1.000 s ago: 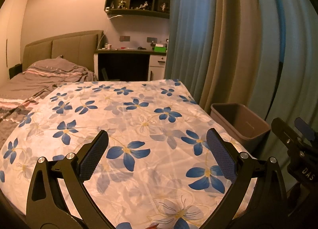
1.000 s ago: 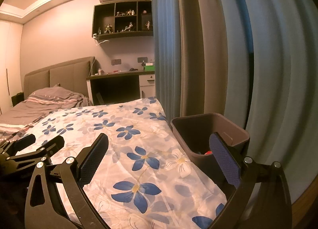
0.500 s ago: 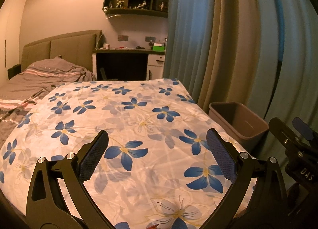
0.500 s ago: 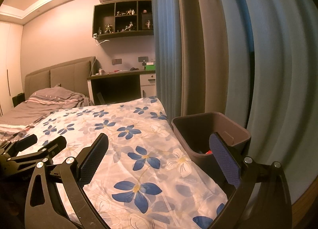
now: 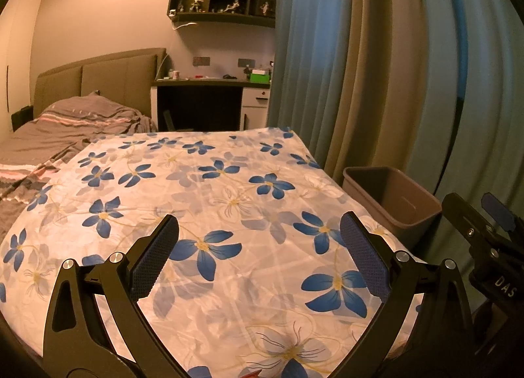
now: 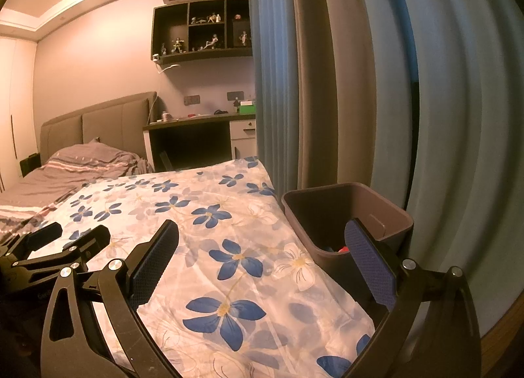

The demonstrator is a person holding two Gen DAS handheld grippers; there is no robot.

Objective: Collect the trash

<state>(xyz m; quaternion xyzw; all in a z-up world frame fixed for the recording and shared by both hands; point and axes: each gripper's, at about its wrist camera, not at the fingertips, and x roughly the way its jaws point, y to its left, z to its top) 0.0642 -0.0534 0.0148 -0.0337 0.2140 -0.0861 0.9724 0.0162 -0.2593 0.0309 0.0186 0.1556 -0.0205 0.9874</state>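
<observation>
A brown plastic bin [image 6: 386,211] stands on the floor beside the bed's right edge, also seen as the bin [image 5: 398,196] in the left wrist view. A red scrap [image 6: 344,249] lies inside it, partly hidden by a finger. My right gripper [image 6: 262,260] hovers open over the bed's edge, its right finger in front of the bin, nothing held. My left gripper [image 5: 258,253] is open above the flowered sheet [image 5: 213,201], empty. A small red bit [image 5: 253,373] shows at the bottom edge of the left wrist view.
Blue and beige curtains [image 5: 376,66] hang close behind the bin. A grey duvet [image 5: 75,122] lies at the bed's head. A dark desk [image 5: 209,99] and wall shelf [image 5: 226,1] stand at the far end. The other gripper [image 5: 484,240] juts in at right.
Both views have drifted slightly; the bin sits a touch further left in the left wrist view. Both grippers stay open and empty.
</observation>
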